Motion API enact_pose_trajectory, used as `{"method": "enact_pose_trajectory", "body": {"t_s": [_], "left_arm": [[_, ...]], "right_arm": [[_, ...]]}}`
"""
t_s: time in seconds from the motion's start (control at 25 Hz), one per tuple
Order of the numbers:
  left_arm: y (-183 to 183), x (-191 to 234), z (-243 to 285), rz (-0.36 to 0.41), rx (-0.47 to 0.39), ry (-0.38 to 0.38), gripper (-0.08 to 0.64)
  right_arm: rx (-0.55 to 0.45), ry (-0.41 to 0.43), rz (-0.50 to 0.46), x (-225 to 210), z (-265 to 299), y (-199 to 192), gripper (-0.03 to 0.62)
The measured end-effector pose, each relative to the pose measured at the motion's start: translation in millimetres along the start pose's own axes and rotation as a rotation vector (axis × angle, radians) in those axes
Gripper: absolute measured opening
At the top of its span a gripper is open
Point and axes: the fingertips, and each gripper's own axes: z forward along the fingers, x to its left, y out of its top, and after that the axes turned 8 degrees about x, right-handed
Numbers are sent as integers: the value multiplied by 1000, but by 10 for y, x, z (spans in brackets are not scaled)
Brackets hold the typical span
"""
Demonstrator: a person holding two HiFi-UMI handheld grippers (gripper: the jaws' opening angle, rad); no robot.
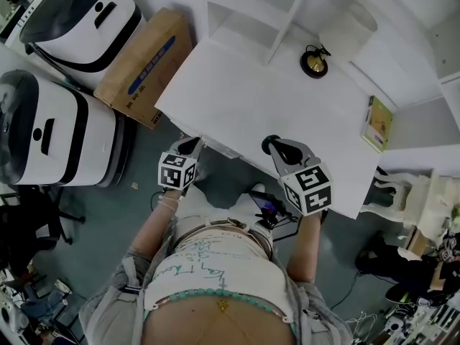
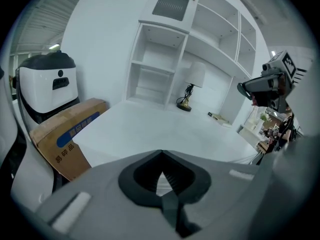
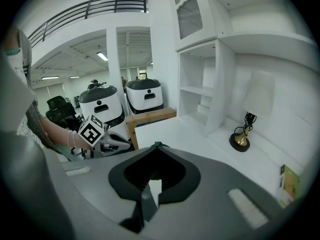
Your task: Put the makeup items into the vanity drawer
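The white table [image 1: 251,99] lies straight ahead, its front edge, where the drawer likely sits unopened, just under both tips; left tongs [image 1: 190,146] and right tongs [image 1: 272,145] are pressed together, empty. No makeup item is plain to see; a flat box [image 1: 379,123] lies far right, nearer the right tongs.

The head view looks steeply down from above onto the white vanity top [image 1: 251,99]; each gripper view sits low at its near edge, facing across toward the shelves [image 2: 155,79]; all three share the lamp [image 1: 314,62] and cardboard box [image 1: 144,67].
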Motion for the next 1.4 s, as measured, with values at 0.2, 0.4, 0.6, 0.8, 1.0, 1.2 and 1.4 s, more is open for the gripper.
{"method": "enact_pose_trajectory", "body": {"t_s": [0.2, 0.4, 0.6, 0.8, 1.0, 1.2, 1.4], "left_arm": [[-72, 125, 90, 21, 23, 0, 2], [-161, 254, 193, 33, 52, -2, 2], [-197, 340, 263, 26, 71, -2, 2], [-209, 395, 349, 32, 89, -6, 2], [-258, 442, 431, 41, 117, -10, 2], [-346, 462, 533, 51, 156, -19, 2], [-431, 510, 616, 59, 189, -20, 2]], "right_arm": [[-4, -12, 16, 30, 45, 51, 29], [-6, -35, 37, 45, 81, 63, 29], [-1, -55, 59, 12, 65, 44, 29], [9, -76, 79, -31, 50, -1, 29], [20, -98, 89, -54, 51, -27, 29], [28, -110, 107, -79, 44, -77, 28], [37, -121, 126, -76, 30, -137, 29]]}}
